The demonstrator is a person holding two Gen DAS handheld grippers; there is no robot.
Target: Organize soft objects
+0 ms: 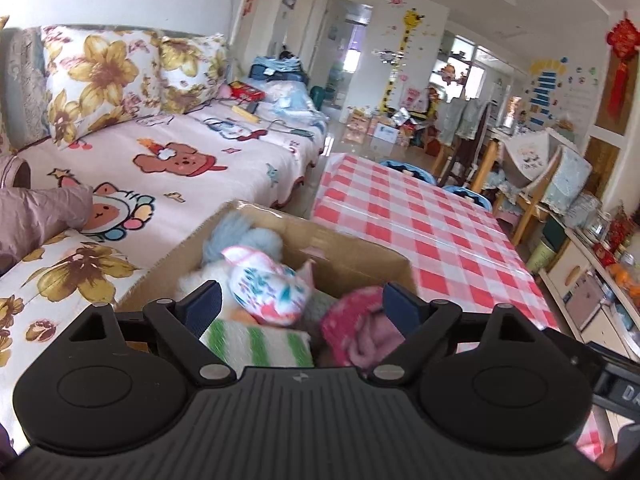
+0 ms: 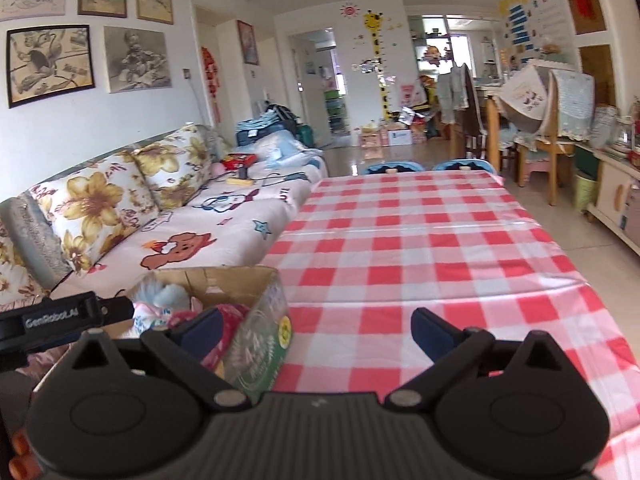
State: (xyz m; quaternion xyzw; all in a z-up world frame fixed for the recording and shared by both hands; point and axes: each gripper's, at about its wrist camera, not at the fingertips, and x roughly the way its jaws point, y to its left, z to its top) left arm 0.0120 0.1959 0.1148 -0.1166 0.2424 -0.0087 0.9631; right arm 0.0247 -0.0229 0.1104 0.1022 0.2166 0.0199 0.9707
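Soft toys sit in the cardboard box (image 1: 352, 264), and that box is my landmark. My left gripper (image 1: 301, 305) hangs right over the box, with its jaws spread wide and nothing between them. Just past its fingers (image 1: 204, 304) lie a white toy with blue and pink marks (image 1: 268, 288), a green striped cloth (image 1: 260, 340) and a pink fuzzy thing (image 1: 360, 324). A grey fluffy toy (image 1: 240, 236) lies deeper in the box, toward its far wall.

My right gripper (image 2: 318, 330) is wide open too and holds nothing. It sits off the right side of the box, over the red checked tablecloth (image 2: 420, 248), which looks bare out there. So the toys lie left of my right fingers and right under my left ones. I think my left hand is the nearer one for any tidying inside the box. The sofa (image 1: 180, 176) is on the box's far left side.
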